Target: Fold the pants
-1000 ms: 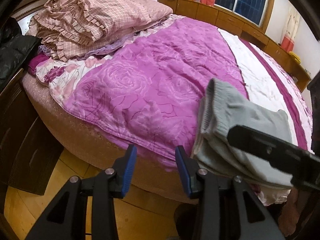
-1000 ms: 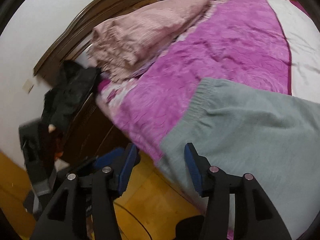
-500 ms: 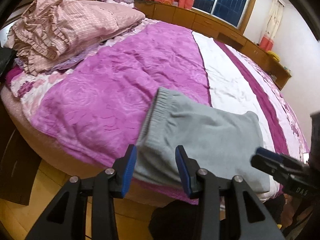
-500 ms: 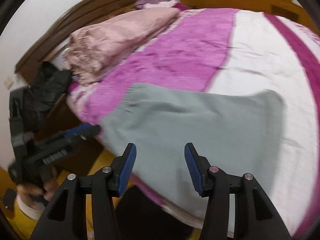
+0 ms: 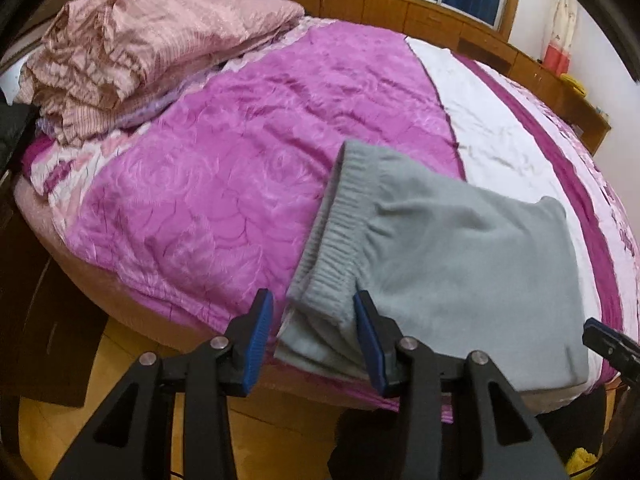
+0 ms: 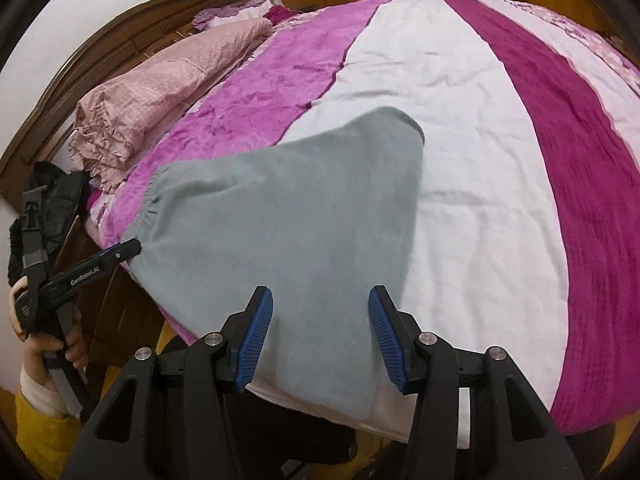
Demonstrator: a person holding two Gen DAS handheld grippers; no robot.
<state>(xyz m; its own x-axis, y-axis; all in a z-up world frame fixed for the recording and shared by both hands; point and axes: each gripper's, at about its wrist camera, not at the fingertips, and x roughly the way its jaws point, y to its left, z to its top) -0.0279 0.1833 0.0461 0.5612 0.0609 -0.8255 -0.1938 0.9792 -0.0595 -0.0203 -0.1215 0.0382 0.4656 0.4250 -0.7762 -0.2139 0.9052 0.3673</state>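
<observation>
The bed (image 6: 460, 128) carries the grey pants (image 6: 288, 216) at its near edge, already folded into a compact stack, so the task looks nearly done. Left gripper (image 5: 312, 332) and right gripper (image 6: 320, 336) both gape, holding nothing, at that edge.

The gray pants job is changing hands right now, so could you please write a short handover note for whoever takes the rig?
Left tongs: open, holding nothing, at the waistband corner near the bed's edge.
Right tongs: open, empty, over the other end of the pants.
Gray pants: folded into a compact stack on the bedspread, waistband toward the pink bedding.
Done: pants look folded and are released.
Left: possibly one more fold or smoothing; otherwise pull both tongs away.
</observation>
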